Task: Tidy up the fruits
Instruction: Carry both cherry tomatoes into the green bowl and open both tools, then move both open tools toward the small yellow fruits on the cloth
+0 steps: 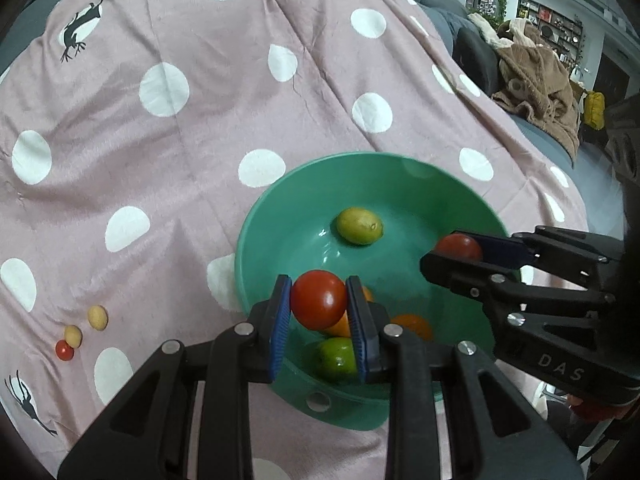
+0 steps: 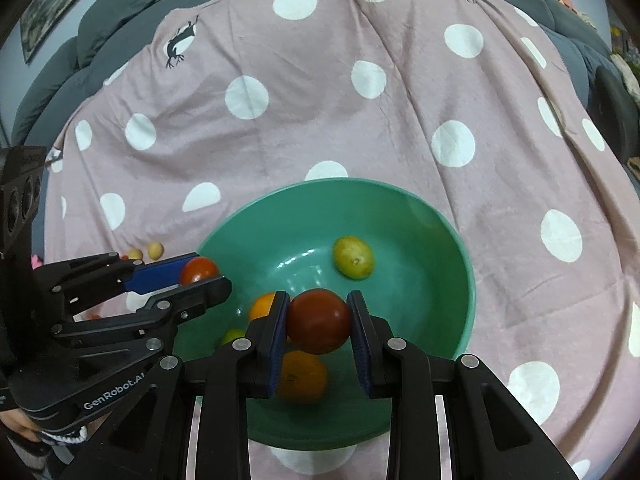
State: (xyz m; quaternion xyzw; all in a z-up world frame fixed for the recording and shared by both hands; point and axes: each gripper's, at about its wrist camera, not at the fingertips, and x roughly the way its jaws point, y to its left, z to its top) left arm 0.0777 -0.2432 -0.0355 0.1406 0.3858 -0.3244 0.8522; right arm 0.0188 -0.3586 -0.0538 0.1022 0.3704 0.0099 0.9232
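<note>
A green bowl (image 1: 280,216) (image 2: 452,248) sits on a pink polka-dot cloth. My left gripper (image 1: 319,300) is shut on a red tomato (image 1: 318,299) over the bowl's near side; it shows at the left of the right wrist view (image 2: 202,272). My right gripper (image 2: 319,320) is shut on a darker red tomato (image 2: 319,320) over the bowl; it shows at the right of the left wrist view (image 1: 456,249). In the bowl lie a yellow-green fruit (image 1: 359,226) (image 2: 353,257), oranges (image 1: 414,325) (image 2: 301,376) and a green lime (image 1: 335,358) (image 2: 233,336).
Three small fruits, two yellowish (image 1: 97,317) (image 1: 73,336) and one red (image 1: 64,350), lie on the cloth (image 1: 180,140) left of the bowl. A grey sofa (image 2: 120,12) lies behind the cloth. A brown blanket (image 1: 536,80) is heaped at the far right.
</note>
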